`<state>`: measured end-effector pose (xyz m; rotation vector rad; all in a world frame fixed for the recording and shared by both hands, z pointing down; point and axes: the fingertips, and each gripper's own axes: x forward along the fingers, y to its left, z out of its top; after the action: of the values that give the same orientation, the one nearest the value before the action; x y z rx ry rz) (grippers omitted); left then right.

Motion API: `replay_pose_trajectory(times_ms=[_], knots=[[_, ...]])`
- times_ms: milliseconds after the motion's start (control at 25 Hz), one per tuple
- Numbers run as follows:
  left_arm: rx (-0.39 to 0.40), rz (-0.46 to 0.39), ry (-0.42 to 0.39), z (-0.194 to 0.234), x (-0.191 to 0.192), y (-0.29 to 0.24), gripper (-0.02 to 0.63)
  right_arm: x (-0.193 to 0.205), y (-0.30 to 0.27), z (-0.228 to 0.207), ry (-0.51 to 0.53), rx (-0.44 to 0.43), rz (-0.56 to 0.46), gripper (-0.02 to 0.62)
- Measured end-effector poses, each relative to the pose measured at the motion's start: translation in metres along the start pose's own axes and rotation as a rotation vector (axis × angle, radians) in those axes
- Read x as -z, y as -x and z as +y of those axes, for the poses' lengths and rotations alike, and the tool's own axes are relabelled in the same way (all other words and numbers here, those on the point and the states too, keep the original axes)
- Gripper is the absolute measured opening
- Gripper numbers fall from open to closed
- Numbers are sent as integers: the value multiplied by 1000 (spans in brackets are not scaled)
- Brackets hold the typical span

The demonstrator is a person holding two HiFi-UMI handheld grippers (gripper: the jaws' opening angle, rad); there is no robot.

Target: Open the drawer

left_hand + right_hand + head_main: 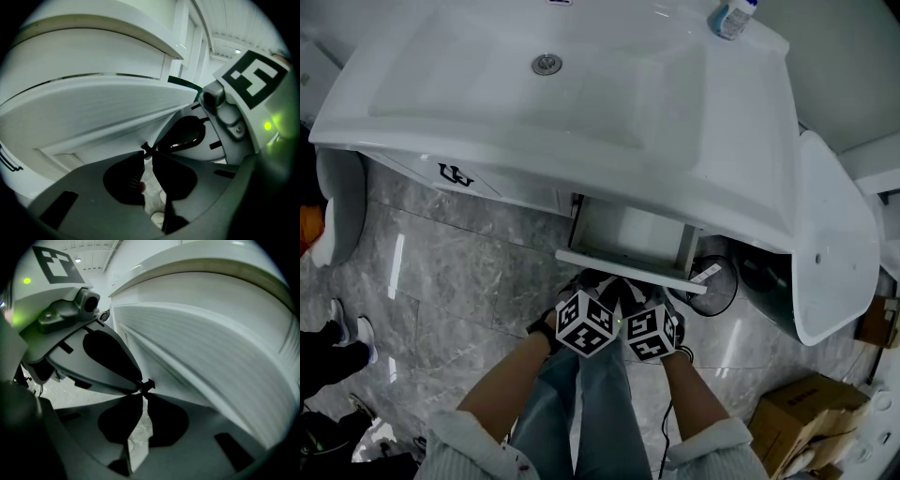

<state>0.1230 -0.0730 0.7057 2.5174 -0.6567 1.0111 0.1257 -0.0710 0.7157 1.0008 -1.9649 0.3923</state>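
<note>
The white drawer (628, 270) under the vanity stands pulled partly out, and its pale inside (630, 228) shows behind the front panel. Both grippers are held side by side just below that panel's lower edge. The left gripper (600, 281) has its jaws closed tip to tip, with nothing seen between them. The right gripper (625, 287) is shut the same way. In the left gripper view, the left gripper (147, 149) lies against the underside of the drawer front (93, 108), with the right gripper's body (234, 112) next to it. In the right gripper view, the right gripper (145, 385) meets the drawer front (201, 348).
A white sink top with a drain (547, 64) overhangs the drawer, and a bottle (733, 17) stands at its back right corner. A white toilet (830, 244) stands on the right with a dark round object (712, 286) beside it. A cardboard box (806, 412) is at lower right. Someone's shoes (347, 328) are at left.
</note>
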Motion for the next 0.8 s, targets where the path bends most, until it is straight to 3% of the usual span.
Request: replay_pose_trajectory(times_ms=[800], knots=[[11, 29, 60, 3, 18, -1, 55, 8, -7, 1, -106, 4, -24, 49]])
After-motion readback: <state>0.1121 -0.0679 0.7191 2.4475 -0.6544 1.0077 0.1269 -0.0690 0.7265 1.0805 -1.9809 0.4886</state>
